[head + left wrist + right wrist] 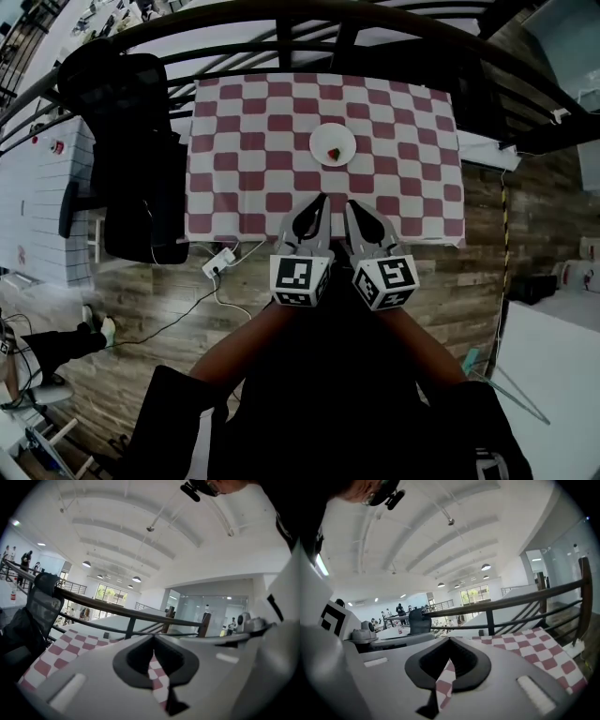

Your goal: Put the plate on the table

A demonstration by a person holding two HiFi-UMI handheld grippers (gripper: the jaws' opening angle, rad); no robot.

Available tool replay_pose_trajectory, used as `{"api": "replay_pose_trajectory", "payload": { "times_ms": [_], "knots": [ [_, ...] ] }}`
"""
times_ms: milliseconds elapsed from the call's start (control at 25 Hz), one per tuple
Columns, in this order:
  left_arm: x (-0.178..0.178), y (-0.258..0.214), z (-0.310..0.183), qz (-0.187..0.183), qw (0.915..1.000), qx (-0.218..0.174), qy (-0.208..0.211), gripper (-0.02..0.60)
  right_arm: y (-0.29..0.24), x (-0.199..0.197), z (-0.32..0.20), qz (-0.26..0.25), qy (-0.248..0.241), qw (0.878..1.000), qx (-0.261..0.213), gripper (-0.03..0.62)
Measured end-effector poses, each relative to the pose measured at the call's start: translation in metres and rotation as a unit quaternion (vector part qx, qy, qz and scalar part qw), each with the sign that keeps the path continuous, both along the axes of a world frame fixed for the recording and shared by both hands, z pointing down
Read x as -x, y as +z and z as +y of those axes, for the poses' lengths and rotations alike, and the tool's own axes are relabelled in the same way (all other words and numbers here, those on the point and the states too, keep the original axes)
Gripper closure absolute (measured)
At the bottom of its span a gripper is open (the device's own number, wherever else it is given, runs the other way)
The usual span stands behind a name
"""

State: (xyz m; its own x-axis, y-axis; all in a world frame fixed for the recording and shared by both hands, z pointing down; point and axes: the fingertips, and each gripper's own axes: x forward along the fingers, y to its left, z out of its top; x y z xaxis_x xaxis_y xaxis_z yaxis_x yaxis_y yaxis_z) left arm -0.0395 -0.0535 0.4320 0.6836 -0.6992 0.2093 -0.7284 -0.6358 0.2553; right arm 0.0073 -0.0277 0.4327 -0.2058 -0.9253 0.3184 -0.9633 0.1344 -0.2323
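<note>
White plate (pixel 327 138); red-white checked tablecloth (pixel 244 141); black chair (pixel 141 178); brown floor (pixel 187 314).

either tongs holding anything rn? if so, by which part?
Nothing is held. The left tongs and right tongs are both shut with nothing between them. The plate sits on the table, apart from both.

head view looks steeply down from high behind the checkered table (pixel 244 141). both gripper views sit low near its near edge, facing almost level across it; all share the table and the railing (pixel 113 610) beyond.
</note>
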Motion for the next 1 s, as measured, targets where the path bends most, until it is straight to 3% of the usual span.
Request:
{"api": "replay_pose_trajectory", "payload": {
  "times_ms": [320, 640, 1000],
  "knots": [
    [-0.017, -0.008, 0.039, -0.001, 0.9987, -0.033, 0.039, 0.572, -0.002, -0.013, 0.039, 0.061, 0.048, 0.997, 0.0, 0.597],
    [-0.03, -0.015, 0.067, 0.008, 0.9978, -0.034, 0.057, 0.574, -0.006, -0.018, 0.067, 0.069, 0.06, 0.996, 0.002, 0.597],
    [-0.042, -0.01, 0.086, 0.004, 0.9985, -0.022, 0.05, 0.574, -0.007, -0.027, 0.083, 0.072, 0.053, 0.996, 0.001, 0.597]
  ]
}}
